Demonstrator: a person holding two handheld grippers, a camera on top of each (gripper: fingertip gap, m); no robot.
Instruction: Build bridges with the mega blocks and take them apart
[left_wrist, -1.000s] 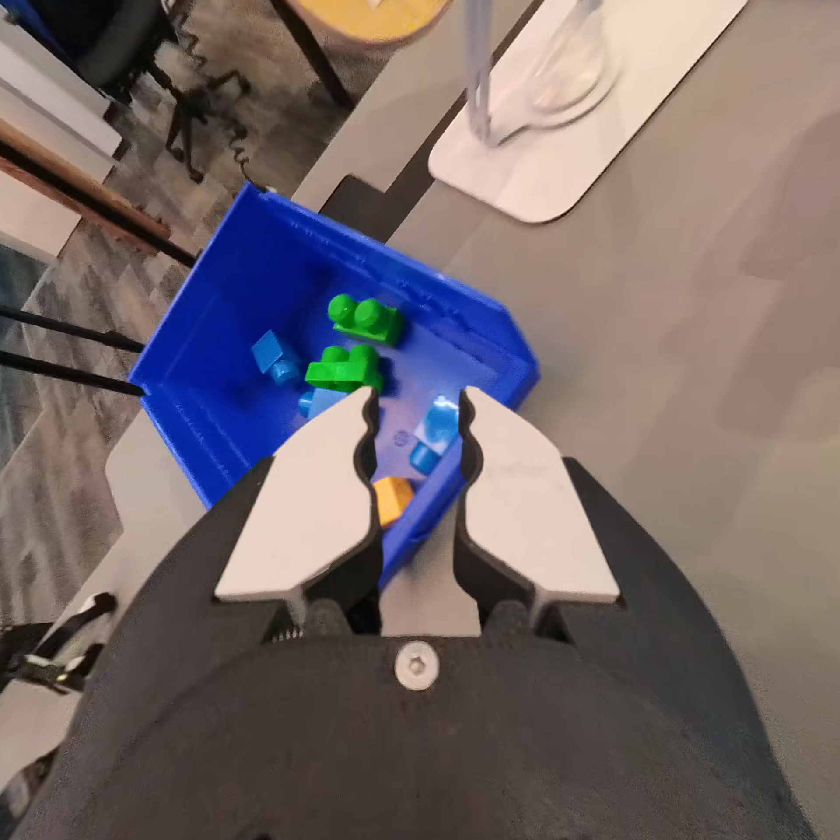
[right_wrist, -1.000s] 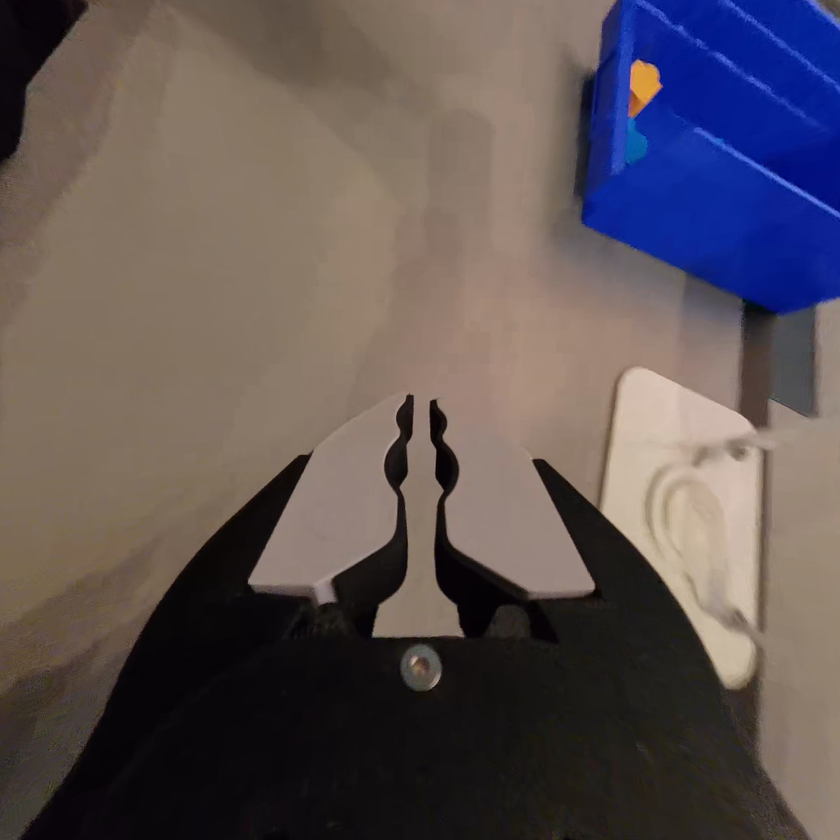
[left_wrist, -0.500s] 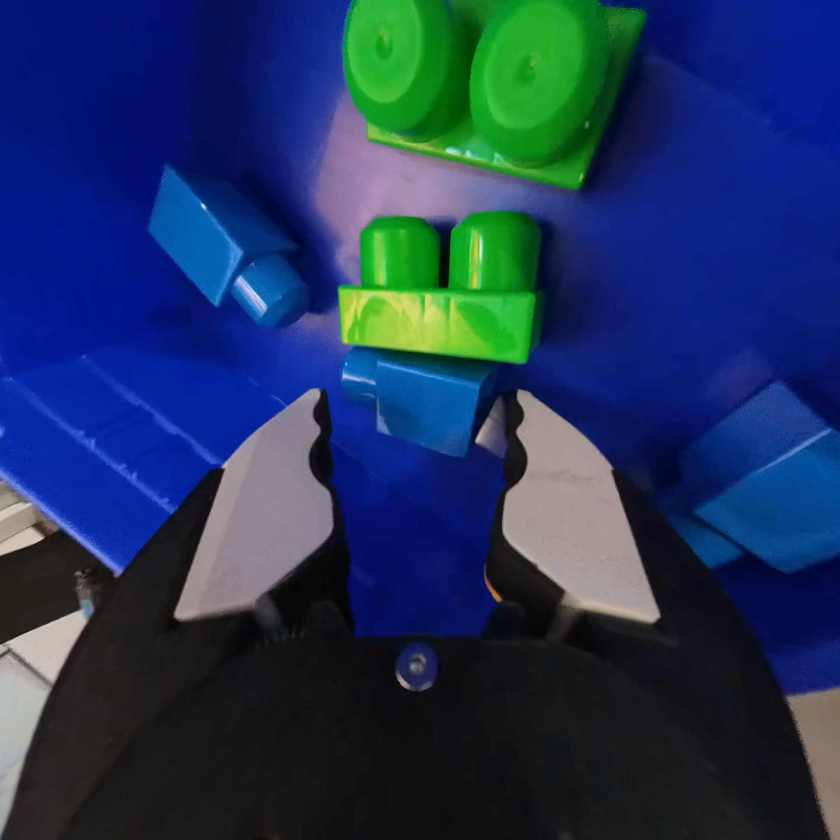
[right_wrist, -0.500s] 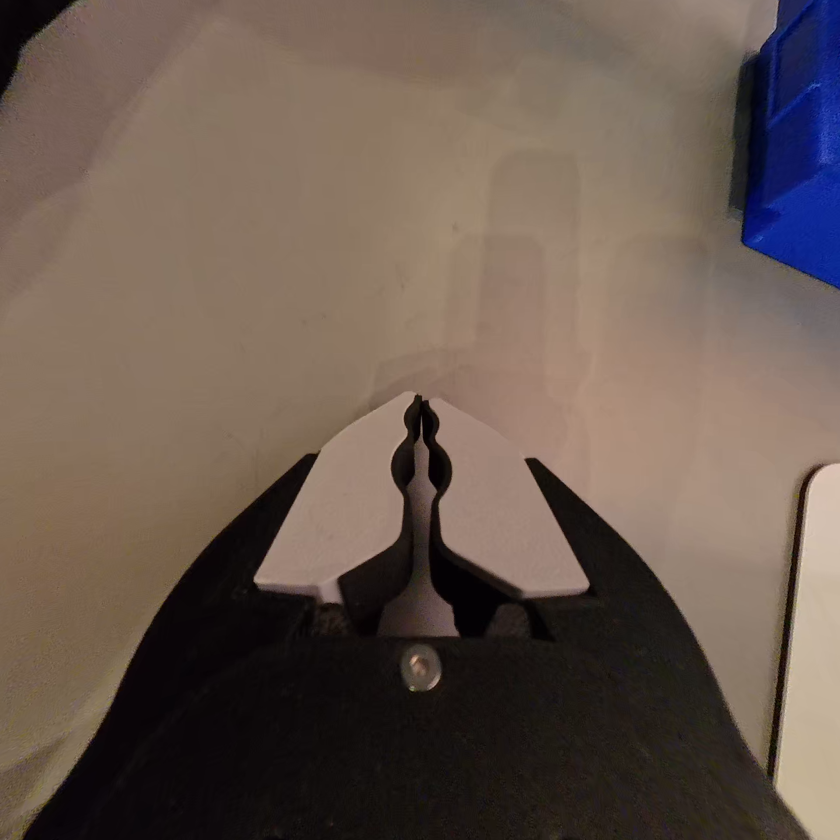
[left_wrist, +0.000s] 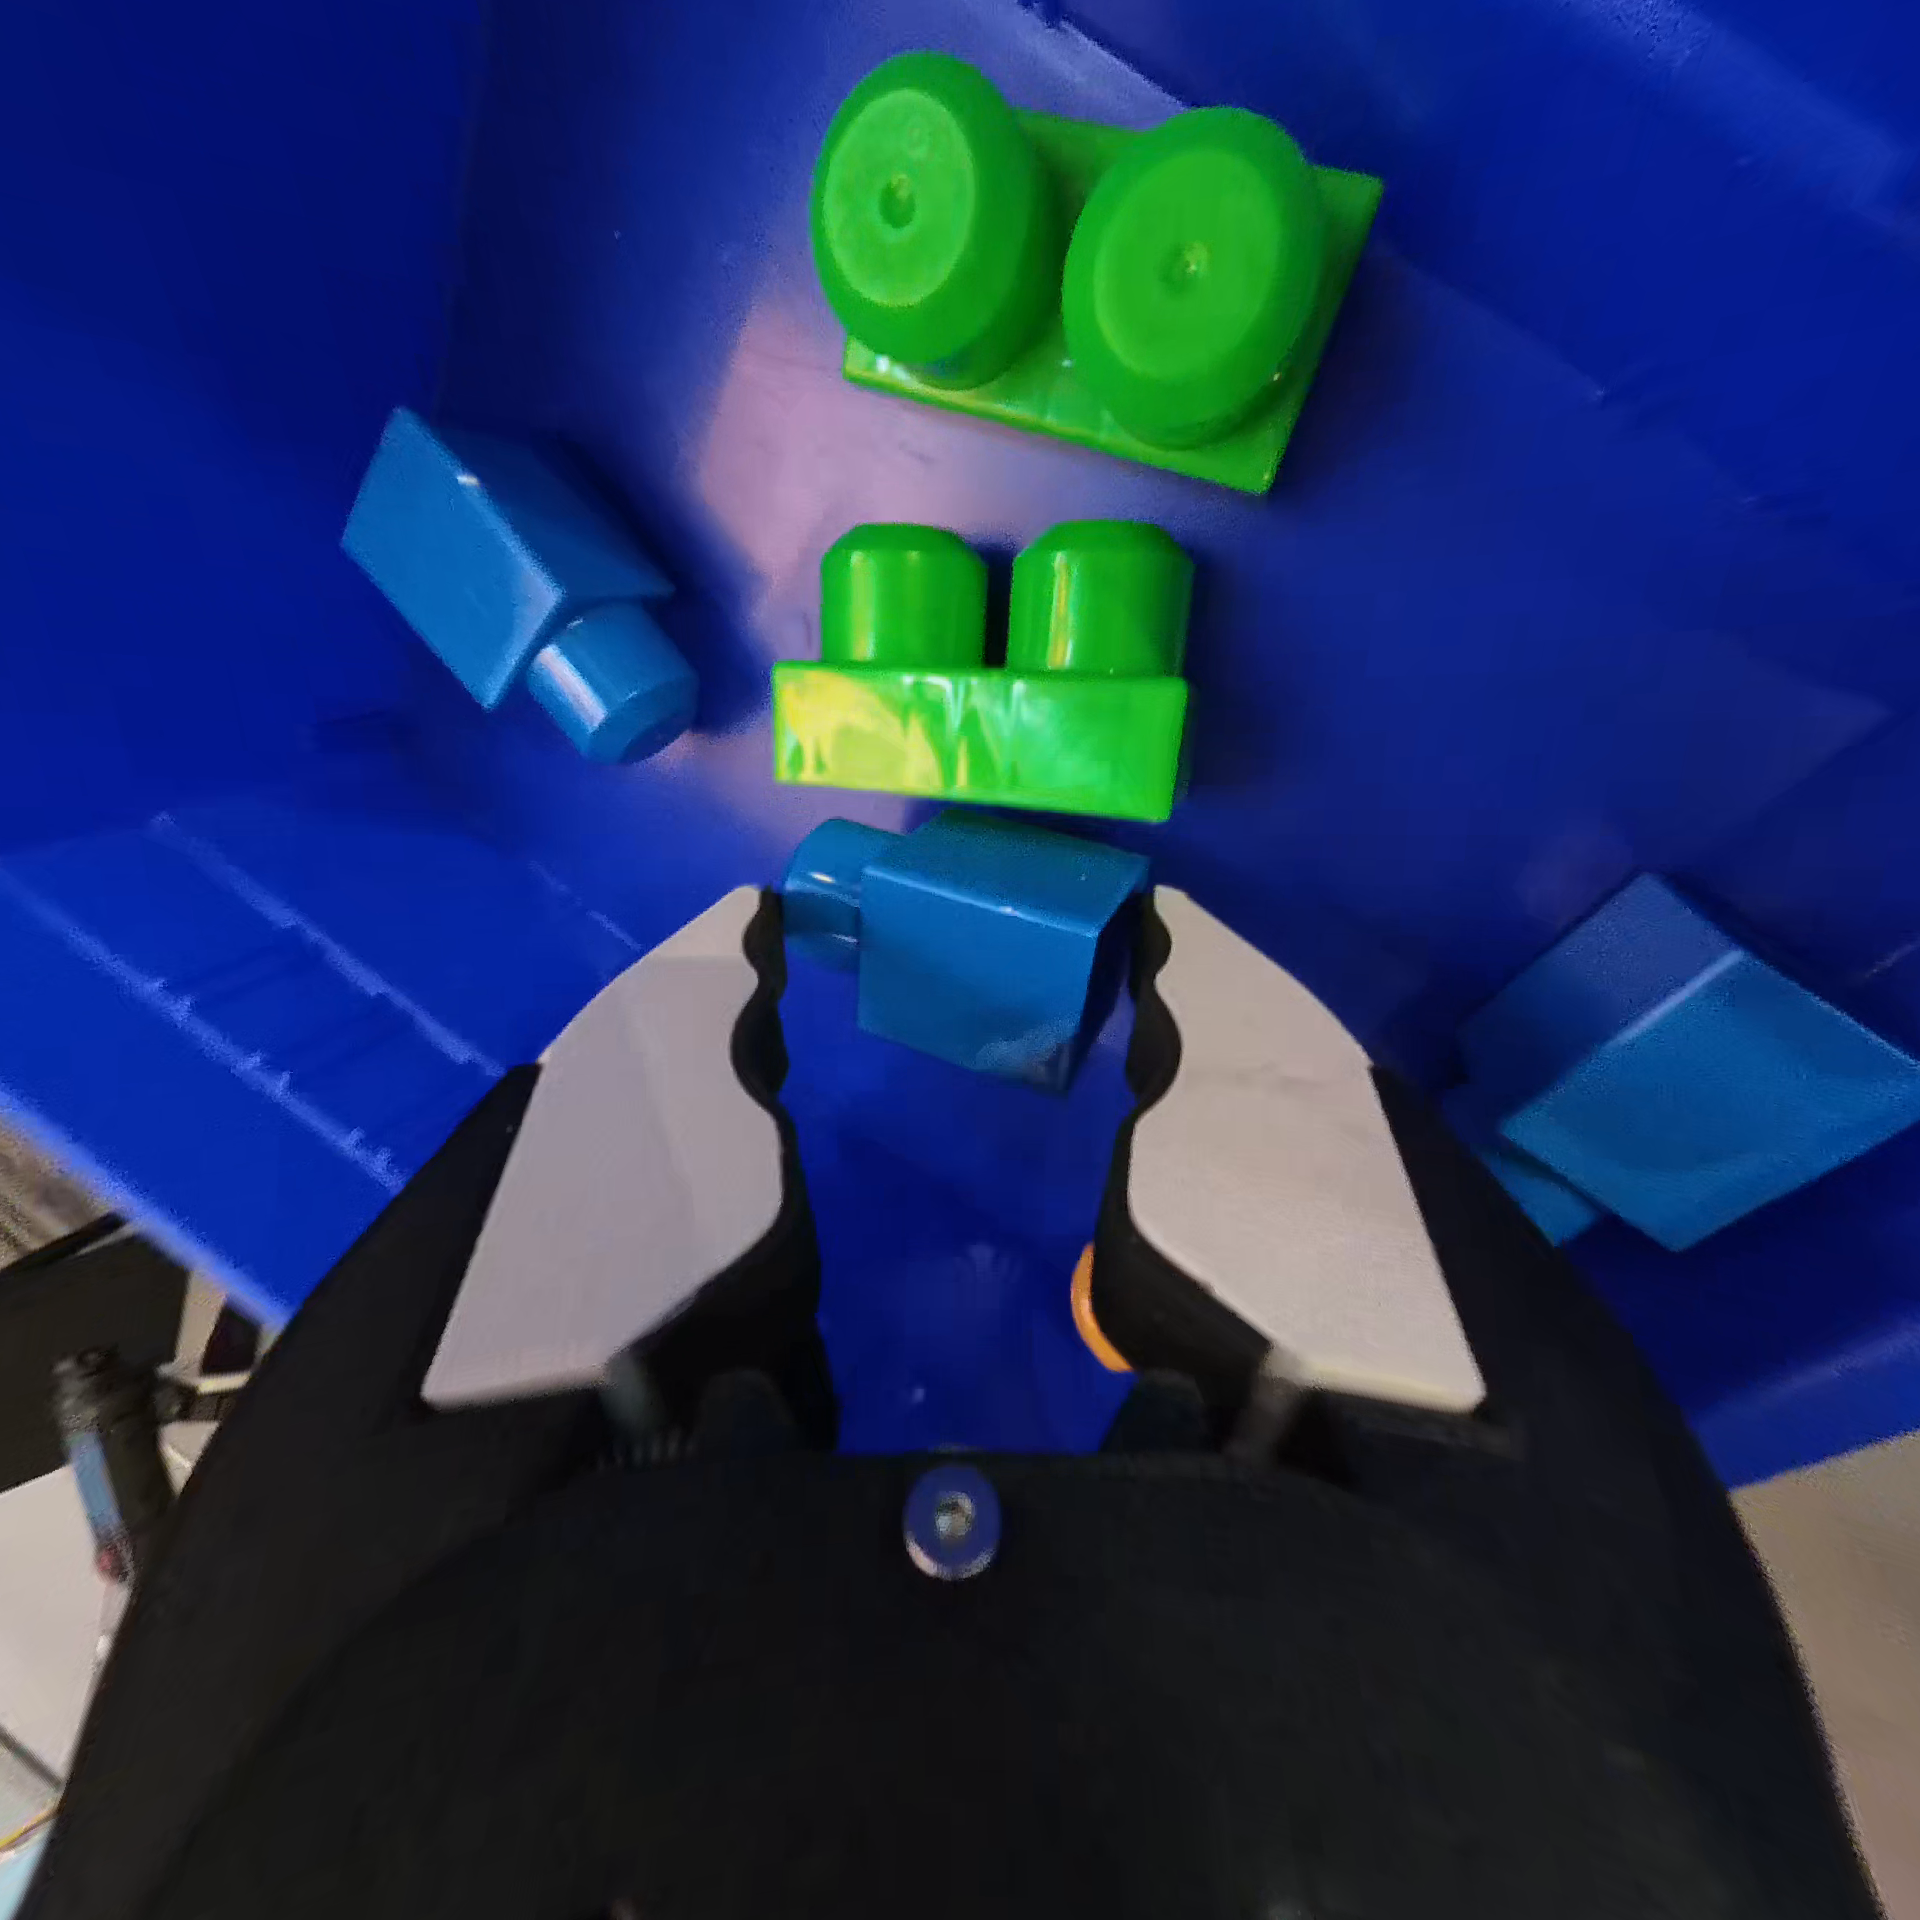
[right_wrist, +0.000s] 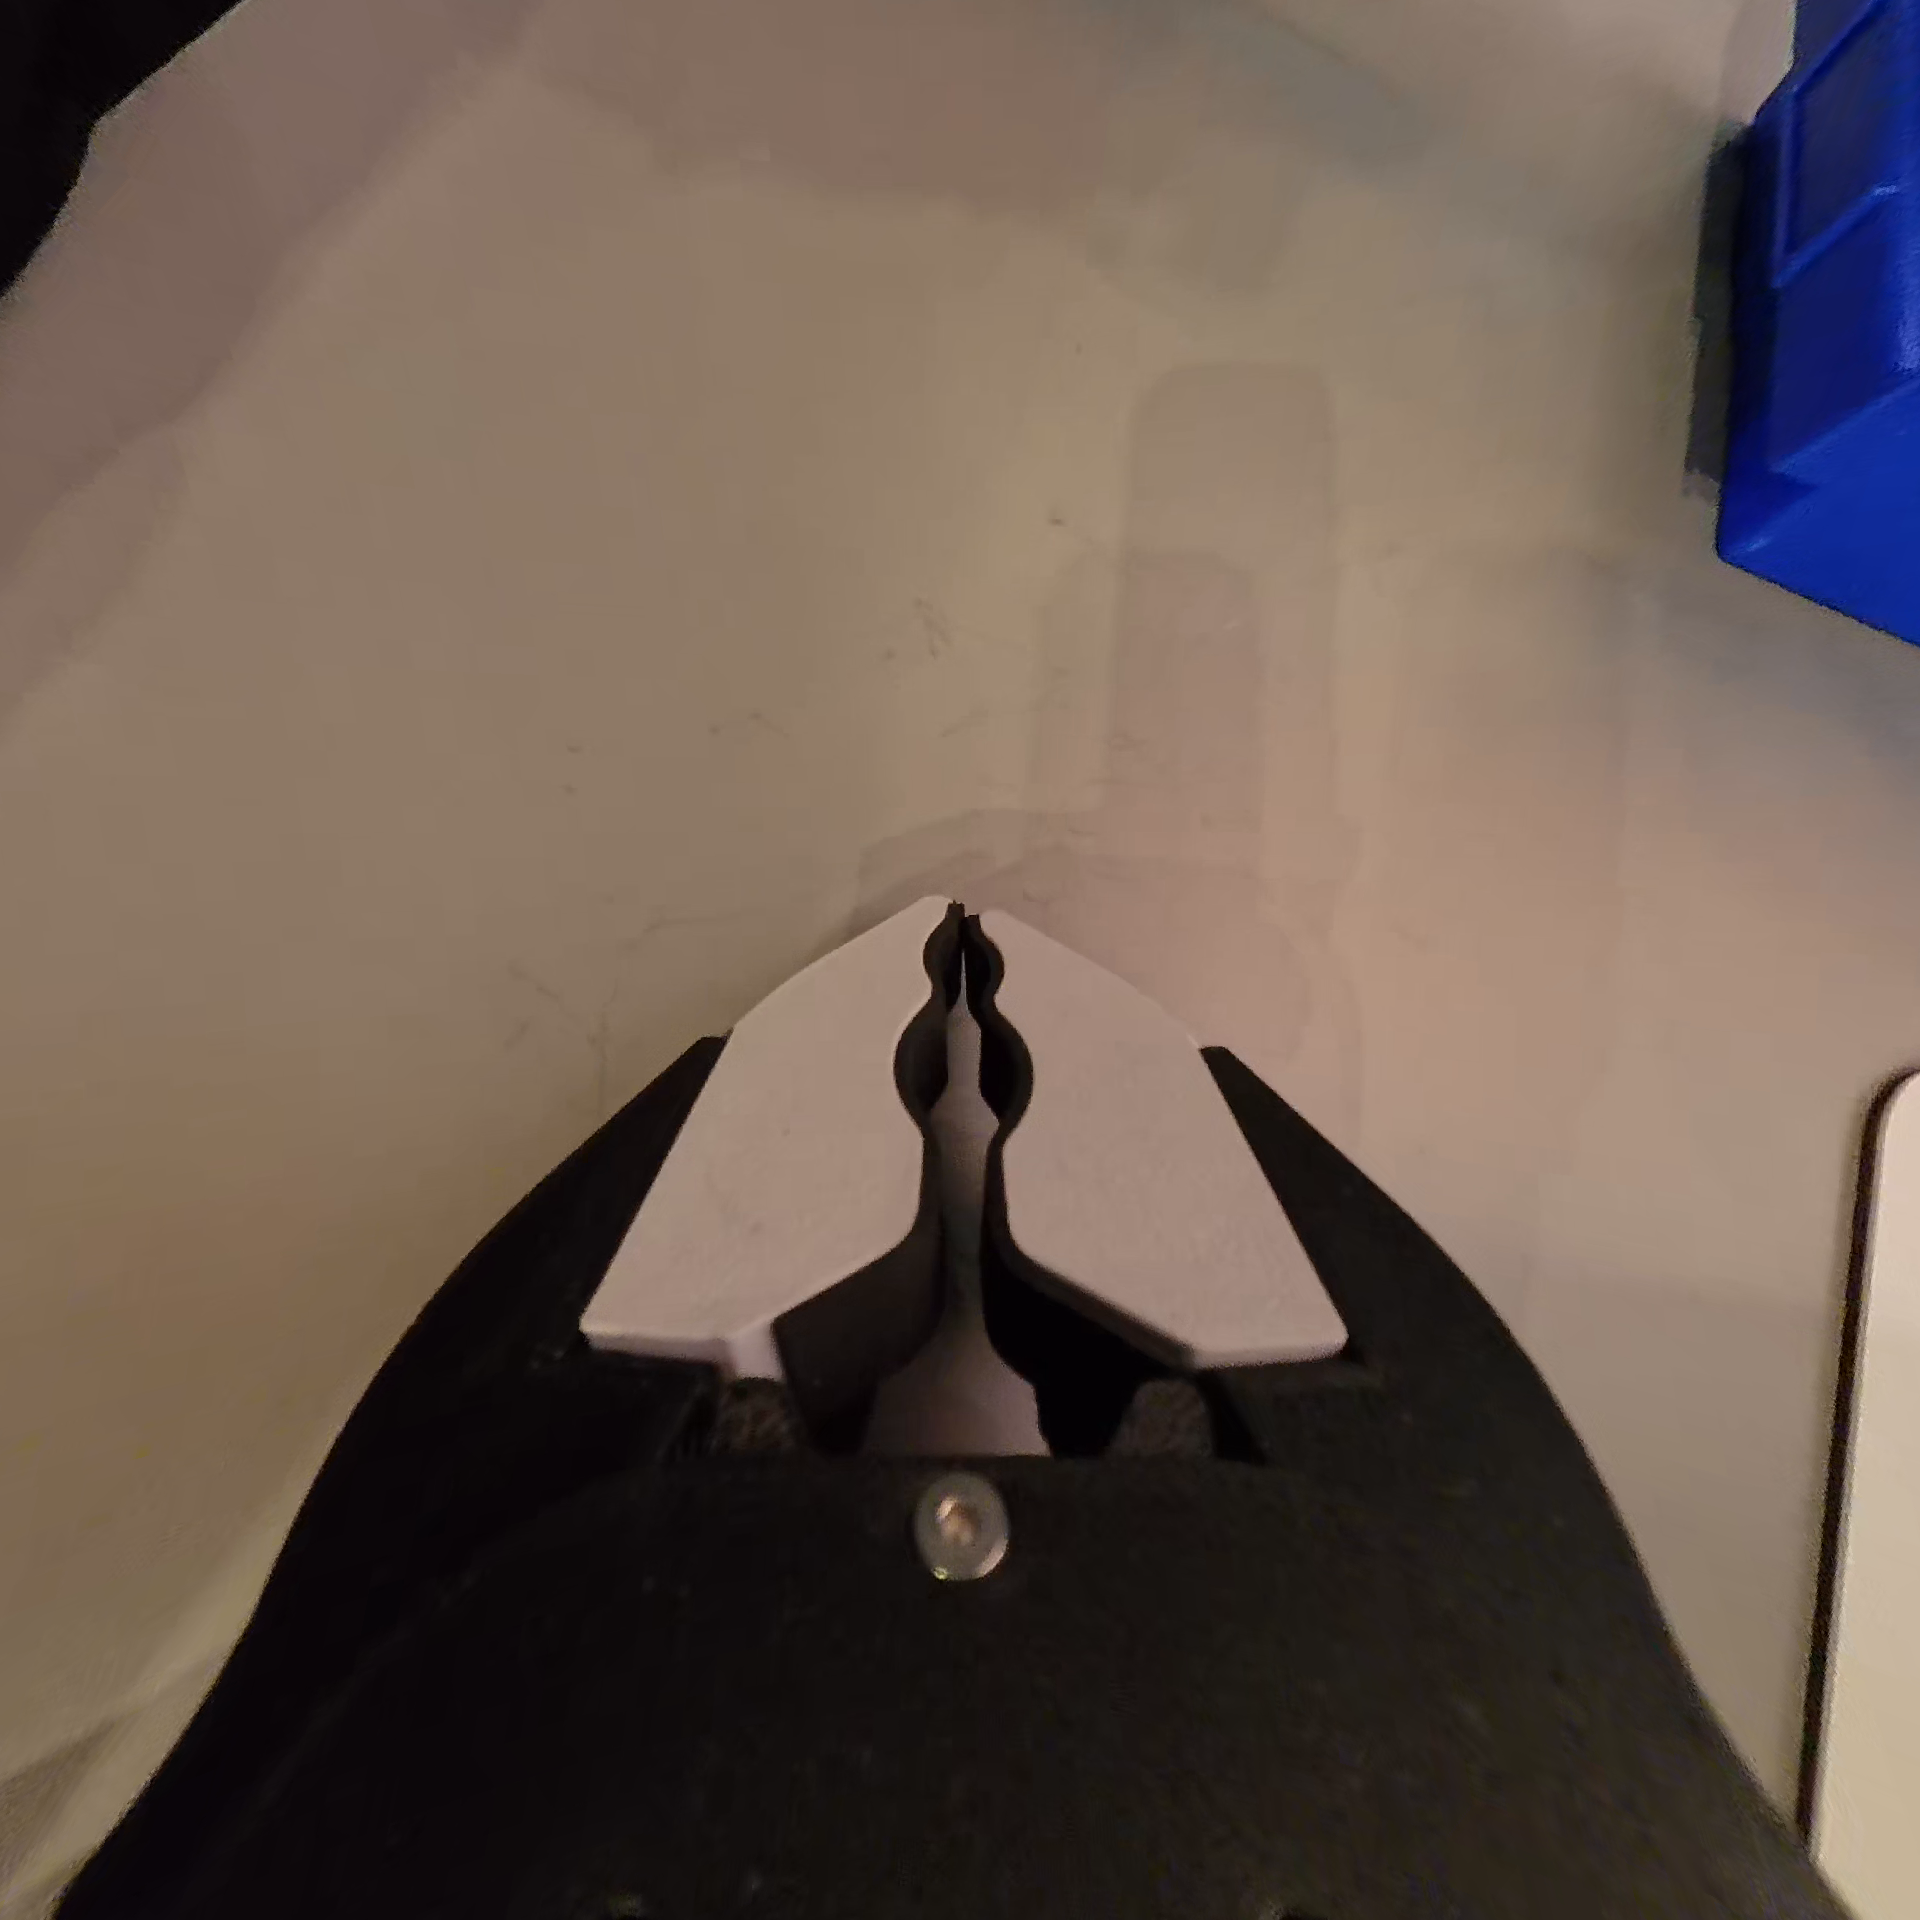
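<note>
The step in hand appears to be the first pick: fetching a block from the bin (left_wrist: 260, 987) to start a bridge. The left gripper (left_wrist: 951, 914) is reaching down into the bin with its jaws spread, straddling a small blue block (left_wrist: 977, 945). That block is lying on its side, stud pointing left. The left pad (left_wrist: 764, 997) is standing just beside the stud; a sliver of gap is showing at the right pad, so nothing is gripped yet.

The next move calls for closing squarely on stud end and base, then lifting clear of the green block (left_wrist: 982, 743) lying just beyond it.

The blocks are looking glossy and hard. A second green block (left_wrist: 1070, 270) is lying farther in, studs facing up; two more blue blocks are lying left (left_wrist: 499, 582) and right (left_wrist: 1683, 1081).

The right gripper (right_wrist: 966, 920) is hovering over the bare table (right_wrist: 520, 520), clenched on nothing, with the bin's corner at far right.
</note>
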